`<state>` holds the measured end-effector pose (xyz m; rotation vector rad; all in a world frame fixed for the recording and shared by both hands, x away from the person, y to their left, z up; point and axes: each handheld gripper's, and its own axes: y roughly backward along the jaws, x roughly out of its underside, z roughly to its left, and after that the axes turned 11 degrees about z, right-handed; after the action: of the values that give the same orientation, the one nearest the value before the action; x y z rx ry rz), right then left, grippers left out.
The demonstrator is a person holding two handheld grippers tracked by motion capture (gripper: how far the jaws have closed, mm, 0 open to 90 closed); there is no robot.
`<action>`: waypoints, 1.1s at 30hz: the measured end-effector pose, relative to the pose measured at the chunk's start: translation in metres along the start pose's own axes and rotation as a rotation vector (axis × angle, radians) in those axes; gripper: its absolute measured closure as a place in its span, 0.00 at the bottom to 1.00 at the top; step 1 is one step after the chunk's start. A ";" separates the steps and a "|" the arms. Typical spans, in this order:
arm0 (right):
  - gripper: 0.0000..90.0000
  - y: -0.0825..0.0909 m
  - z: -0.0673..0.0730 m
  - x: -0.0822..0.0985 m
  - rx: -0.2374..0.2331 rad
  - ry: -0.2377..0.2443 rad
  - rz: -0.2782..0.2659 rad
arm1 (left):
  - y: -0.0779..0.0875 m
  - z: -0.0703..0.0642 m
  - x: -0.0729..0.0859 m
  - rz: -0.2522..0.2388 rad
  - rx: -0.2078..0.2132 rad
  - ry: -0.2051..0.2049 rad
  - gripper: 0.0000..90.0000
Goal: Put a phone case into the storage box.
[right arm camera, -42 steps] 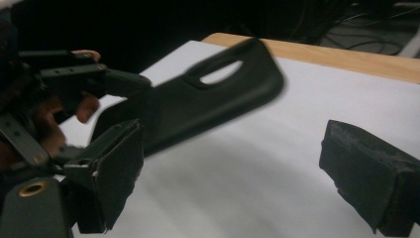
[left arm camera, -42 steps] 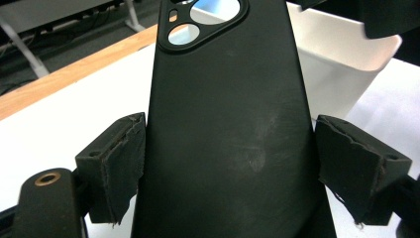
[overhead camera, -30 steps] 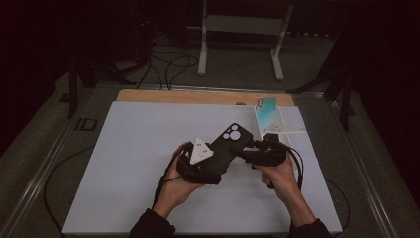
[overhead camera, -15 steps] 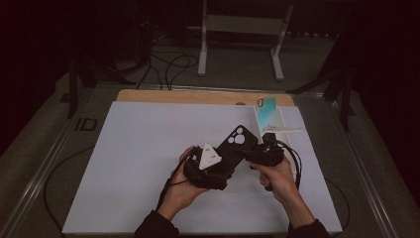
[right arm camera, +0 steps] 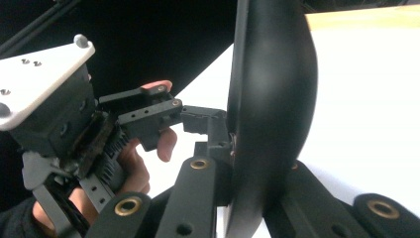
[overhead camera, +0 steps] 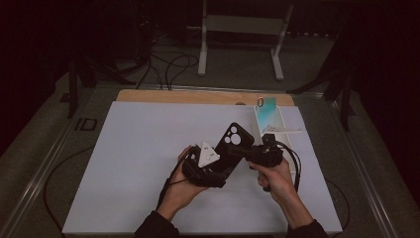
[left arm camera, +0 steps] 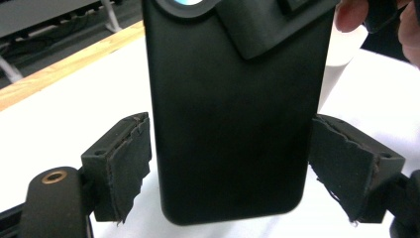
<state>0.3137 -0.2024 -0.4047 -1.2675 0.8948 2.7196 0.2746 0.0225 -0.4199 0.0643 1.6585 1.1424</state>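
Note:
A black phone (overhead camera: pixel 234 147) with a camera cluster at its top stands tilted above the white mat, between both hands. My left gripper (overhead camera: pixel 224 167), the one with the grey plate (overhead camera: pixel 208 154), is shut on its lower half. In the left gripper view the pads (left arm camera: pixel 126 163) press the phone (left arm camera: pixel 233 124) on both long edges. My right gripper (overhead camera: pixel 243 150) comes in from the right. Its jaws have just been closing and are now shut on the phone's upper part. In the right gripper view the phone (right arm camera: pixel 270 114) stands edge-on between those jaws (right arm camera: pixel 257 193).
The white mat (overhead camera: pixel 124 163) covers the table, with a wooden strip (overhead camera: pixel 198 96) at its far edge. A small stand with a teal card (overhead camera: pixel 267 111) sits at the back right. Cables and a metal frame (overhead camera: pixel 242 25) lie beyond the table.
The right gripper's jaws have closed onto the upper part of the phone. The left gripper keeps its hold, and both hands stay about where they were.

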 end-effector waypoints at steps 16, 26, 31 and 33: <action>0.95 0.008 0.001 0.000 0.055 0.060 0.008 | 0.011 0.015 0.005 -0.034 0.073 0.058 0.09; 0.95 0.013 0.014 0.000 0.043 0.167 0.016 | 0.017 0.025 0.011 -0.041 0.152 0.074 0.02; 0.95 0.014 0.020 -0.001 0.026 0.210 0.019 | 0.016 0.025 0.013 -0.030 0.180 0.058 0.01; 0.95 0.014 0.022 -0.001 0.014 0.229 0.022 | 0.016 0.025 0.014 -0.029 0.202 0.046 0.02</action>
<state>0.2954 -0.2025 -0.3857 -1.5997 0.9469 2.6161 0.2800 0.0544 -0.4178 0.1428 1.8060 0.9586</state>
